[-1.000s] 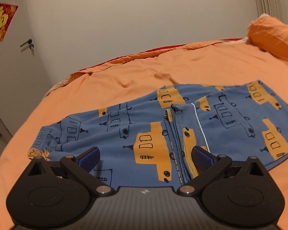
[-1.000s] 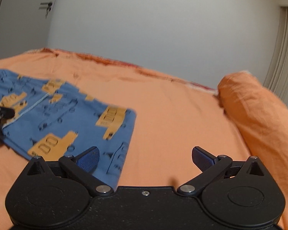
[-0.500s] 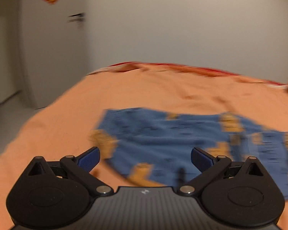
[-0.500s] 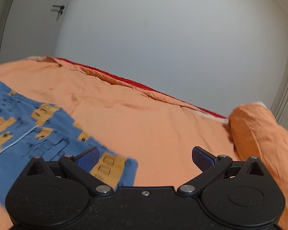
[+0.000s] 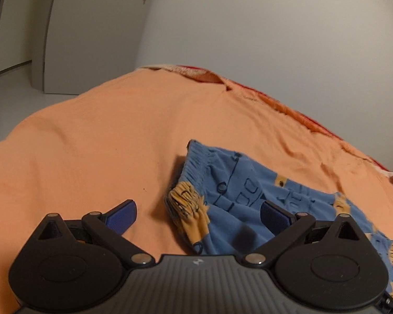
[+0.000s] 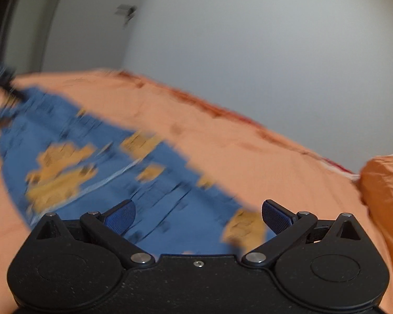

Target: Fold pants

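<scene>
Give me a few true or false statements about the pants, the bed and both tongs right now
1. The left tongs are open. True.
2. The right tongs grip the pants. False: open, holding nothing.
3. The pants lie on an orange bedsheet. True.
4. The pants are plain blue. False: they carry yellow-orange prints.
5. The waistband lies ahead of the left tongs. True.

The left wrist view looks low and close over the bed at the pants' waistband end. The right wrist view, blurred, faces along the same pants. Both share them and the wall.
</scene>
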Tool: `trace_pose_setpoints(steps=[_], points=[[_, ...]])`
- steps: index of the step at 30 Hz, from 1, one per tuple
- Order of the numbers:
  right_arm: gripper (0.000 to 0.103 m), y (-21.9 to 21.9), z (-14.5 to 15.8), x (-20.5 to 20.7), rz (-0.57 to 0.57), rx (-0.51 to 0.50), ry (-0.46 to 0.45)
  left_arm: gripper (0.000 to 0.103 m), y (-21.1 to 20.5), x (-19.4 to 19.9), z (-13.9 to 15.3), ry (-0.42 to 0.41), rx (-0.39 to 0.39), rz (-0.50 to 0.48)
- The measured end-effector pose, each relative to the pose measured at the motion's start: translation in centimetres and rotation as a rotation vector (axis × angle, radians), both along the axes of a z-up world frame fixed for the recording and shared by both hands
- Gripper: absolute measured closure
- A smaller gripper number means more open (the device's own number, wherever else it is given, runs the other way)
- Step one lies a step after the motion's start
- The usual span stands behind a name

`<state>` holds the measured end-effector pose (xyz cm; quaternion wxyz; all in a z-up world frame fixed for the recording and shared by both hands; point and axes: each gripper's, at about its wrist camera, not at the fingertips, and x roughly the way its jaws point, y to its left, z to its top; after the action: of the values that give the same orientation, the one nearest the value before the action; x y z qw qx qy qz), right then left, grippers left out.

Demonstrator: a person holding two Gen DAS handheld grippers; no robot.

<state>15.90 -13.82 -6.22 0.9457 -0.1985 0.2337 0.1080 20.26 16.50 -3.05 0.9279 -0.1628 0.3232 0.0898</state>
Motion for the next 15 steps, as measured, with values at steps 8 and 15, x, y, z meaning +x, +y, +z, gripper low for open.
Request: trace_pose_setpoints(steps=[8, 15], points=[[0.001, -0.3, 0.2, -0.4, -0.007, 0.03, -0.007, 0.0, -1.9, 1.0, -0.1, 0.065, 0.113, -0.026], [0.001, -0.4, 1.4, -1.0, -0.02, 0.029, -0.016, 0.0, -2.1, 1.0, -0.4, 0.082, 0.121, -0.034]])
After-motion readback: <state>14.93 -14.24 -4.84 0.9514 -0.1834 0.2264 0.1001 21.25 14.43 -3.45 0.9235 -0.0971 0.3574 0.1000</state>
